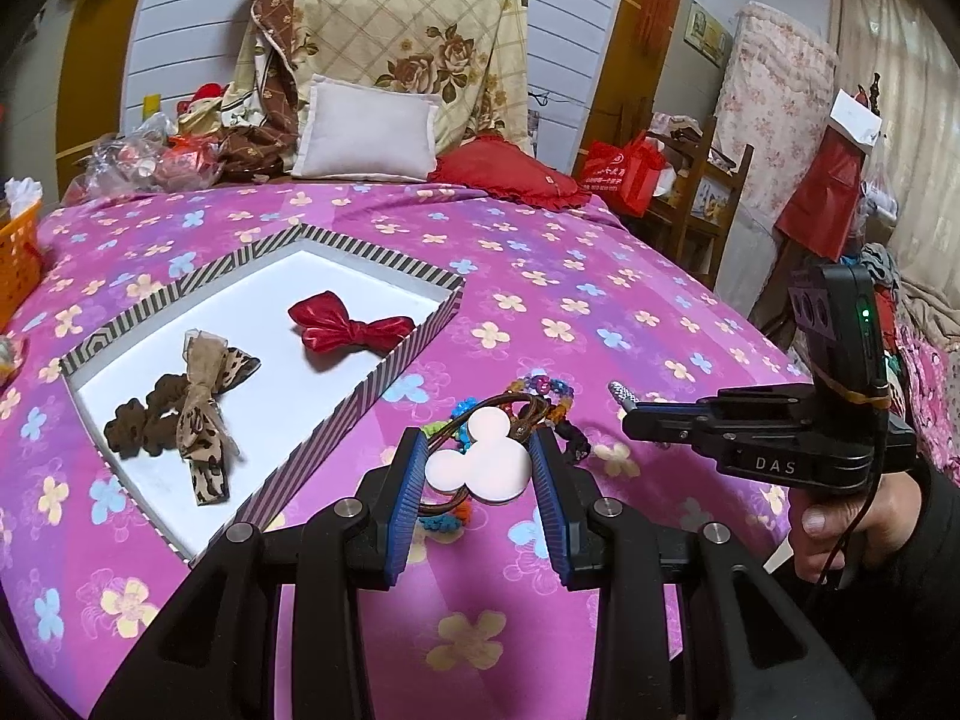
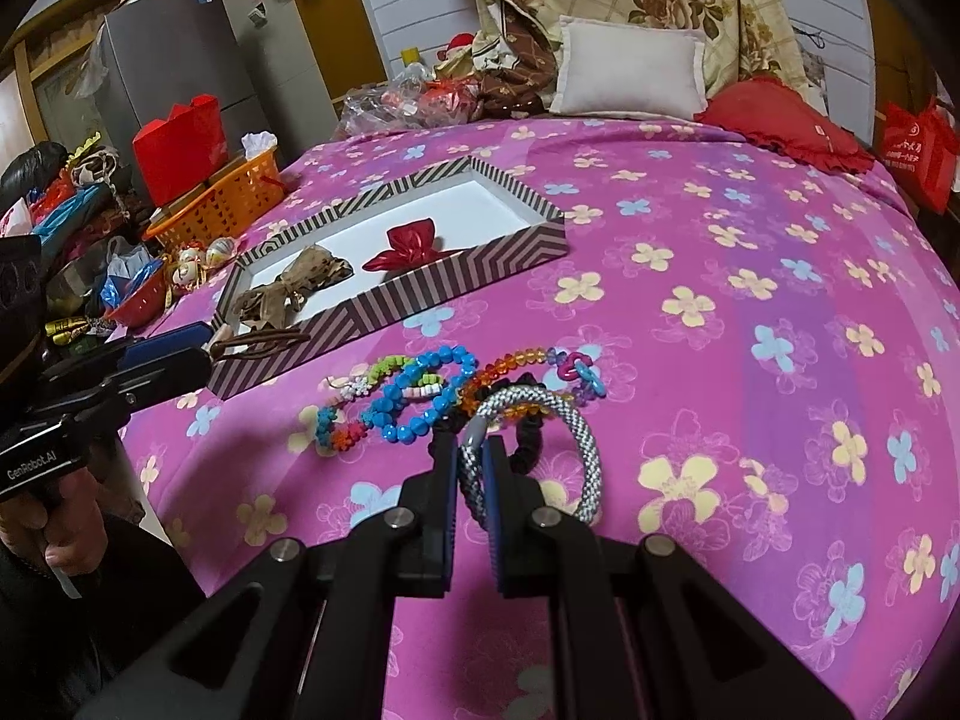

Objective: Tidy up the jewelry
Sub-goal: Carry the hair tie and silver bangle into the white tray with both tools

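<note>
A: Largest first: the bed (image 2: 750, 276) under your work wears a pink cotton cover printed with small flowers. On it lies a shallow rectangular box lid (image 2: 420, 294) with striped walls and a white floor.

B: And inside it?

A: A glossy red satin bow (image 1: 351, 327), a leopard-print mesh bow (image 1: 207, 414) and a brown felt flower clip (image 1: 135, 429), all soft fabric pieces, lying apart from one another.

B: Any writing?

A: Your right gripper's (image 1: 624, 399) body reads "DAS" in the left view; your left gripper's (image 2: 210, 354) body reads "GenRobot.AI" in the right view.

B: What are you holding?

A: Your left gripper (image 1: 480, 462) is clamped on a flat white mouse-head charm (image 1: 480, 462) tied to brown cord hair ties, held just beside the lid's near wall. Your right gripper (image 2: 471, 450) is clenched on a round woven bracelet (image 2: 576, 450) in a white-and-grey rope pattern, lifted a little over the cover.

B: The rest of the jewelry?

A: A heap of faceted plastic bead bracelets (image 2: 420, 396), blue, orange and green, rests on the cover just beside the woven one, outside the lid.
</note>
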`<state>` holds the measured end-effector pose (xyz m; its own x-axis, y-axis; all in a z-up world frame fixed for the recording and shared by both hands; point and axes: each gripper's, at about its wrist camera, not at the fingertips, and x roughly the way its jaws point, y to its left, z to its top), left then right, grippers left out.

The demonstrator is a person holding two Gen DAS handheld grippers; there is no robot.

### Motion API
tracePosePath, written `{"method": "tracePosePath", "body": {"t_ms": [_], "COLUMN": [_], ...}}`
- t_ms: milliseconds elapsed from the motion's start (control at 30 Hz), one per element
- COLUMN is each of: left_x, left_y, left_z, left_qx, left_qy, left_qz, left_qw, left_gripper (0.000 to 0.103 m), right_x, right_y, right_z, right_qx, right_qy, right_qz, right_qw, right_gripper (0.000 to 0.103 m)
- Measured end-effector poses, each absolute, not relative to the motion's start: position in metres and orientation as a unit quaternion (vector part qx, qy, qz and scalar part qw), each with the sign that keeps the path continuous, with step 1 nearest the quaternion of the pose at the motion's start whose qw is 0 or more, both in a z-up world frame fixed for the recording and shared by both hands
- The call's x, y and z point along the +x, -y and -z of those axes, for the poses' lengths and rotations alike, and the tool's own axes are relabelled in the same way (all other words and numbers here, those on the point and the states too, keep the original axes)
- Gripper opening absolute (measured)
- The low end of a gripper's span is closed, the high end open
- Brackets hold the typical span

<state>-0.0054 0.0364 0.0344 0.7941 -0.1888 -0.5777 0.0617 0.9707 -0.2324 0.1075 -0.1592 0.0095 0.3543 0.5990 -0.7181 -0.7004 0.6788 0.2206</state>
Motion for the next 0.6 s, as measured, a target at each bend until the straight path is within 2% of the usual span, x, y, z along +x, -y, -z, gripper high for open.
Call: {"method": "tracePosePath", "body": {"t_ms": [600], "left_x": [-0.001], "left_y": [-0.048], "left_z": [-0.034], "left_qx": [-0.114], "left_qy": [-0.313], "left_qz": [0.04], "left_qw": [0.942], "left_gripper": [0.013], "right_x": [0.116], "right_y": [0.136], "right_z": [-0.024], "right_qx": [-0.062], "right_qy": [-0.395], "right_qz": [-0.4], "right_qw": [0.824], "right_gripper": [0.009]}}
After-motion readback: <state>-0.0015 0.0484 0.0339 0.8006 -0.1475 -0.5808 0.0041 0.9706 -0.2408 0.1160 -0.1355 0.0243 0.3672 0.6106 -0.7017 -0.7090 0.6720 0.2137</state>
